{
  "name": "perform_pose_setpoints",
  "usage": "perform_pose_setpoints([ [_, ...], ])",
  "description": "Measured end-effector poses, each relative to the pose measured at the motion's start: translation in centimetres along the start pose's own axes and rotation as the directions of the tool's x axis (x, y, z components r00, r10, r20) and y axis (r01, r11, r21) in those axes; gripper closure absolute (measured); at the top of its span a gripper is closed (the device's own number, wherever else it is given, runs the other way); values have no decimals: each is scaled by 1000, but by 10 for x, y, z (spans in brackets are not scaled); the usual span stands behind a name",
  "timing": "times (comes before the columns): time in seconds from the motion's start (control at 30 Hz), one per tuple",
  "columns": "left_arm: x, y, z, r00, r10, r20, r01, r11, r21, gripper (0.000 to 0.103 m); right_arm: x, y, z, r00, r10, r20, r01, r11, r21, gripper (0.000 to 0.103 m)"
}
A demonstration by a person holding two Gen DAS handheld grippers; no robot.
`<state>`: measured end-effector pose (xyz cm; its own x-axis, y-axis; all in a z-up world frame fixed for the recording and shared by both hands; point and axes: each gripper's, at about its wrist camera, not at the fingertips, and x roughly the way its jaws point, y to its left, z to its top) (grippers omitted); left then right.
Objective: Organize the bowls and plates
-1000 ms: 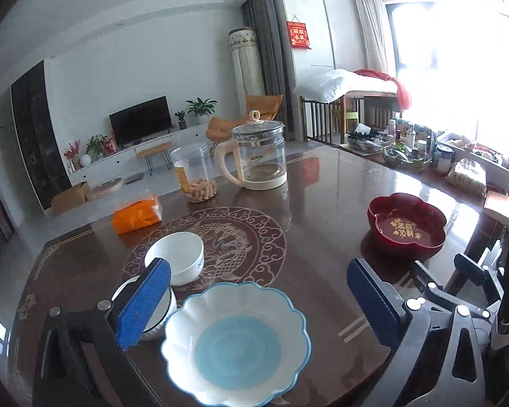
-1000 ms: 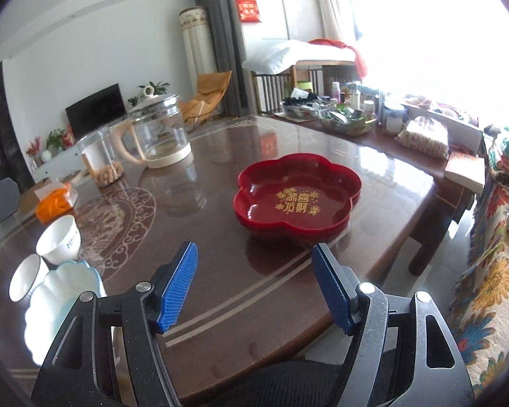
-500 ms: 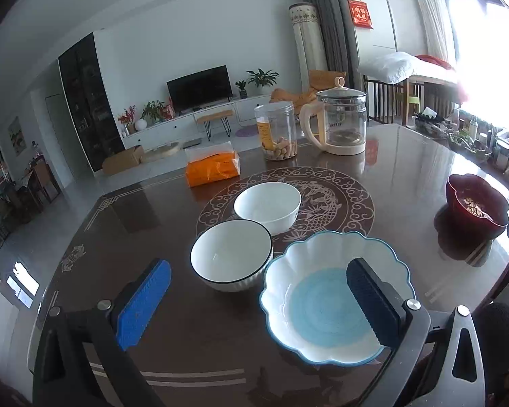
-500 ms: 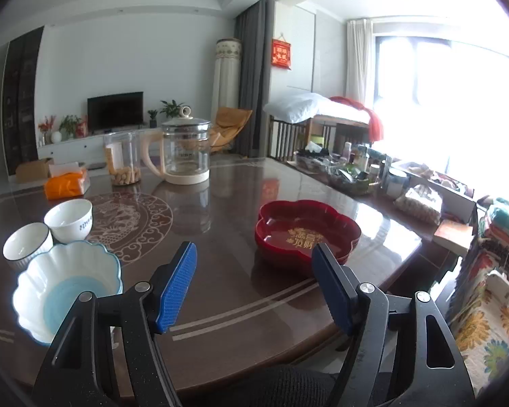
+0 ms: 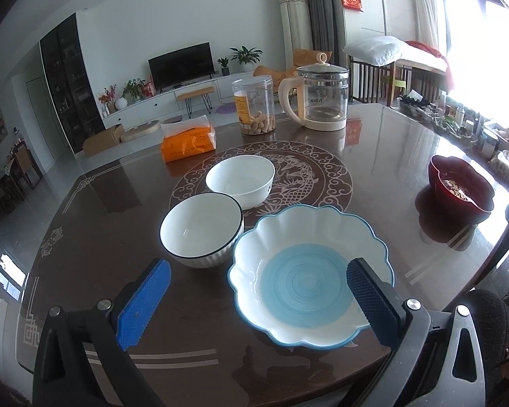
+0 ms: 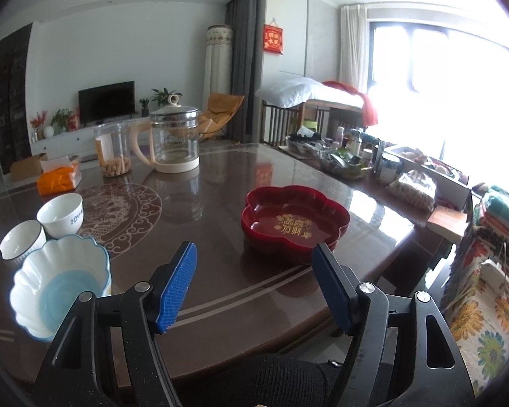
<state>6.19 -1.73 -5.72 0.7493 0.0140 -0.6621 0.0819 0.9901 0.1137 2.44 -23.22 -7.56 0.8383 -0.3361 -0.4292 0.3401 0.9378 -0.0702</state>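
A scalloped white plate with a blue centre sits near the table's front edge, also in the right wrist view. Two white bowls stand behind it: a black-rimmed one and a plain one. A red flower-shaped dish sits to the right, also in the left wrist view. My left gripper is open and empty above the front edge, its right finger over the plate's rim. My right gripper is open and empty in front of the red dish.
A glass kettle, a jar of nuts and an orange tissue pack stand at the table's far side. Cluttered trays and bags line the right edge. The dark round table has a dragon medallion in the middle.
The left gripper has swung left and pulled back, so both white bowls and the plate now sit ahead of it. The right gripper has tilted up and backed off a little.
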Motion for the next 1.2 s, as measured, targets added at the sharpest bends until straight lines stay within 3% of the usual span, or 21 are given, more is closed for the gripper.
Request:
perform_pose_setpoints([
  [0.13, 0, -4, 2, 1000, -20, -1, 20, 1000, 5, 0, -16, -6, 8, 997, -32, 71, 31, 999, 14, 28],
  [0.2, 0, -7, 3, 1000, -29, -2, 29, 1000, 4, 0, -16, -7, 8, 995, 30, 93, -31, 999, 7, 23],
  [0.3, 1, -8, 4, 999, -37, -9, 37, 999, 2, 0, -3, -1, 6, 998, 62, -1, -62, 997, -40, 23],
  [0.43, 2, -6, 4, 999, -35, -14, 35, 999, 0, 0, -12, -5, 3, 993, 102, 67, -102, 995, 5, 23],
  [0.5, 3, -4, 3, 999, -31, -17, 31, 1000, -4, 0, -15, -5, 5, 983, 160, 95, -160, 987, 0, 23],
  [0.63, 5, 0, 3, 999, -24, -25, 24, 1000, -14, 0, -8, 1, 8, 970, 236, 53, -236, 972, -13, 23],
  [1.2, 12, 5, 1, 999, 13, -40, -12, 1000, 5, 0, -1, 13, -5, 956, 295, 12, -294, 955, -30, 18],
])
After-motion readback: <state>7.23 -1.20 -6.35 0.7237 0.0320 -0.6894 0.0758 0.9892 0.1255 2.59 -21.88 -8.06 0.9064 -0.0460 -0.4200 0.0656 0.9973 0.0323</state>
